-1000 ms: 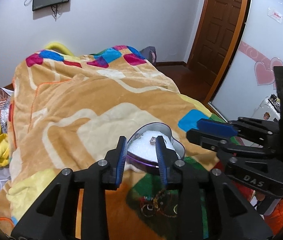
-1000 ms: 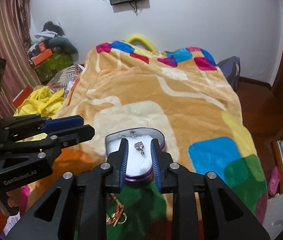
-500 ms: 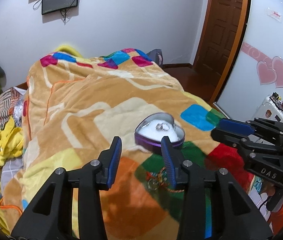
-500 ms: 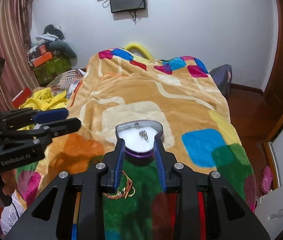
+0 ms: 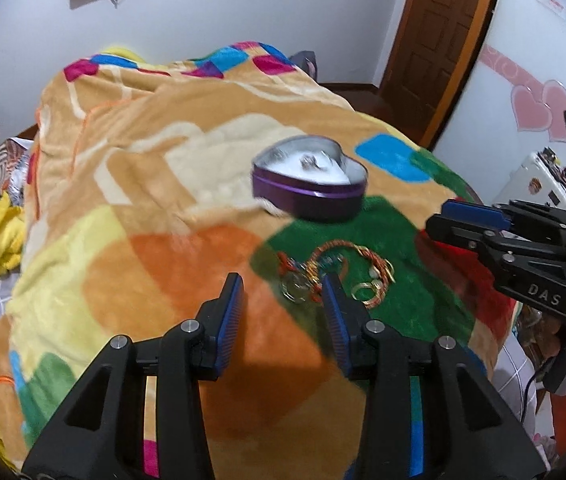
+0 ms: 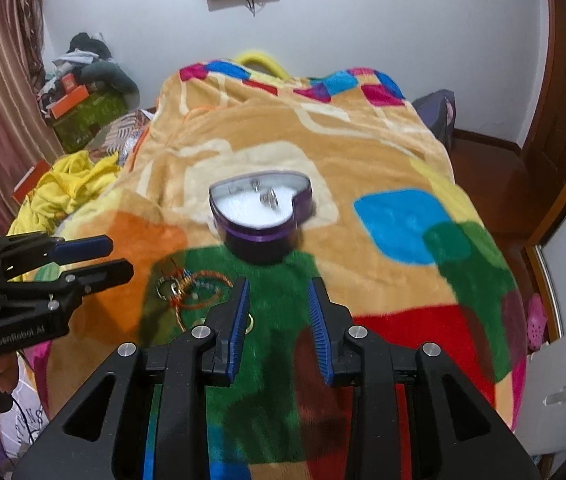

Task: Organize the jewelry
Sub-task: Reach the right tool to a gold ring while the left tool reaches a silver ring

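A purple heart-shaped tin (image 5: pixel 311 178) with a white lining stands on the blanket and holds small silver rings (image 6: pixel 269 199); it also shows in the right wrist view (image 6: pixel 261 216). A loose pile of bracelets and rings (image 5: pixel 333 272) lies on the green patch in front of the tin, and shows in the right wrist view (image 6: pixel 193 286). My left gripper (image 5: pixel 282 298) is open and empty, just short of the pile. My right gripper (image 6: pixel 278 306) is open and empty, to the right of the pile and in front of the tin.
The colourful patchwork blanket (image 5: pixel 155 184) covers the bed. Yellow clothes (image 6: pixel 63 184) and boxes lie at the left. A brown door (image 5: pixel 439 36) and a white wall with pink hearts (image 5: pixel 539 108) are at the right.
Both grippers have pulled back from the tin, towards the near edge of the bed. The jewelry pile is now close to the left gripper's fingertips. The left jaws have opened wider.
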Demonstrator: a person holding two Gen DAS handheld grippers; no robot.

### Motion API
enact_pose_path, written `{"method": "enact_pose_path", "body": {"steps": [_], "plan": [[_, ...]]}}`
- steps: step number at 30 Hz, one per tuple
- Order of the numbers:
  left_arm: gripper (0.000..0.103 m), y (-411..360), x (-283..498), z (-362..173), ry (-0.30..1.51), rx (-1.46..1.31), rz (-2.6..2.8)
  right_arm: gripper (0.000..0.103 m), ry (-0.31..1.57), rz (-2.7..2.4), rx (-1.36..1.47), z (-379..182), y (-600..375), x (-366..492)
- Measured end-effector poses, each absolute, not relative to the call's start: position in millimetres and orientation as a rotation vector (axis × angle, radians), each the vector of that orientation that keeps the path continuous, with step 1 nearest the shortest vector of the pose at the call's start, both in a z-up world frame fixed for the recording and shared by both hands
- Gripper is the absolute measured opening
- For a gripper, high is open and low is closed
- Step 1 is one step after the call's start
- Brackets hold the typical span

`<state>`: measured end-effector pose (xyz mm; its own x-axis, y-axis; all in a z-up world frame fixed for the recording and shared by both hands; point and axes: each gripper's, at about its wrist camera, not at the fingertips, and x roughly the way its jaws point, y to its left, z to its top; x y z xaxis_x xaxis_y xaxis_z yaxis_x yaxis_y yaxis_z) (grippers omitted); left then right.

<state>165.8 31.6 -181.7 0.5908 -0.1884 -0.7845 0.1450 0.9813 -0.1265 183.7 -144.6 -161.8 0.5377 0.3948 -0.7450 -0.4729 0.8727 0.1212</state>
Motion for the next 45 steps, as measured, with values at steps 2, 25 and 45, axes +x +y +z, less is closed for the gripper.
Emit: {"method": "enact_pose_path", "body": {"steps": [2, 25, 45], "plan": [[0.035, 26.9, 165.2, -186.5, 0.927, -0.047, -0.208, 0.027, 0.878, 0.520, -0.092, -167.0, -145.8, 183.2], [0.029, 12.7, 183.3, -219.6, 0.970, 0.069, -0.203, 0.027, 0.941, 0.625, -0.219, -199.9, -120.2, 179.3], [0.021, 19.6, 179.6, -207.1, 0.956, -0.030, -0.218, 0.020, 0.879, 0.629, -0.180, -188.5, -126.8, 174.1]]}}
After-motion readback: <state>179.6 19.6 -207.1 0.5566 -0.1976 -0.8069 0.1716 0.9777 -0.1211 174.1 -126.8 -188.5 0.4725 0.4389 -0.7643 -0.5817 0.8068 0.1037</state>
